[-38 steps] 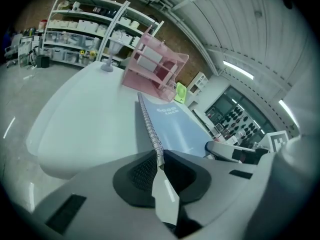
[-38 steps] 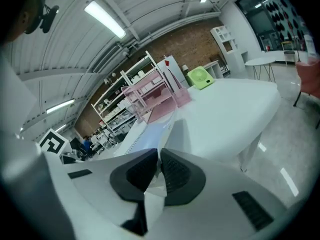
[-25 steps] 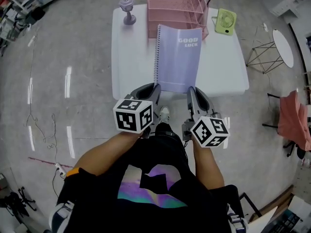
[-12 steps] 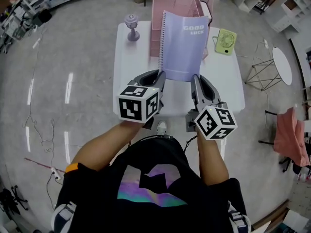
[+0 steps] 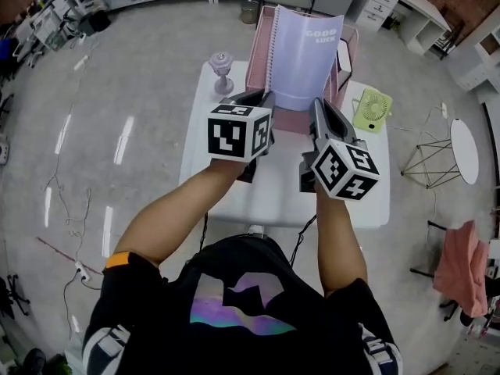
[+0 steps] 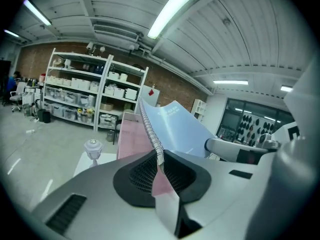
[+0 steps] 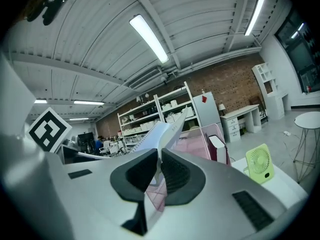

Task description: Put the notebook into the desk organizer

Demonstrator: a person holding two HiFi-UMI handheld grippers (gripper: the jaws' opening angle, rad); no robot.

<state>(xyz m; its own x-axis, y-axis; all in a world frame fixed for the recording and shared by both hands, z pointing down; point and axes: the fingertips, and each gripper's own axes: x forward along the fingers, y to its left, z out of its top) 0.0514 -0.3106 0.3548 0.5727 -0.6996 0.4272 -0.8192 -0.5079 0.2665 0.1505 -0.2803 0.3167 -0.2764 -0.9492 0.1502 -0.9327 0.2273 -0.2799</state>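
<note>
- The left gripper (image 6: 159, 168) is pinching its two dark pads (image 6: 140, 175) together on the notebook (image 6: 176, 128), right at the lower end of the spiral binding, with only the thin edge showing between them
- The right gripper (image 7: 159, 173) is doing the same at the other lower corner, its ribbed pads (image 7: 138, 172) closing on the notebook's (image 7: 161, 133) bottom edge with no gap to either side
- In the head view the left gripper (image 5: 262, 97) and right gripper (image 5: 318, 105) are sitting side by side under the notebook (image 5: 301, 59), each marker cube facing the camera and the person's bare forearms reaching forward behind them
- The notebook is hanging clear of the table, its pale lilac cover facing the person, the spiral running up its left side and the words GOOD LUCK printed near its top right
- It is standing steeply, leaning away from the grippers, and is overlapping the pink mesh desk organizer (image 5: 258, 44) in the head view; whether its lower edge is inside a compartment cannot be told
- The organizer (image 6: 131, 140) is showing just behind and left of the spiral in the left gripper view, and behind the notebook in the right gripper view (image 7: 199, 145)
- A white-and-dark-red book (image 7: 218, 148) is standing upright in the organizer's right side
- The organizer is resting at the far end of a white table (image 5: 209, 158), with a small purple lamp (image 5: 223, 70) to its left and a green desk fan (image 5: 371, 109) to its right, both apart from it
</note>
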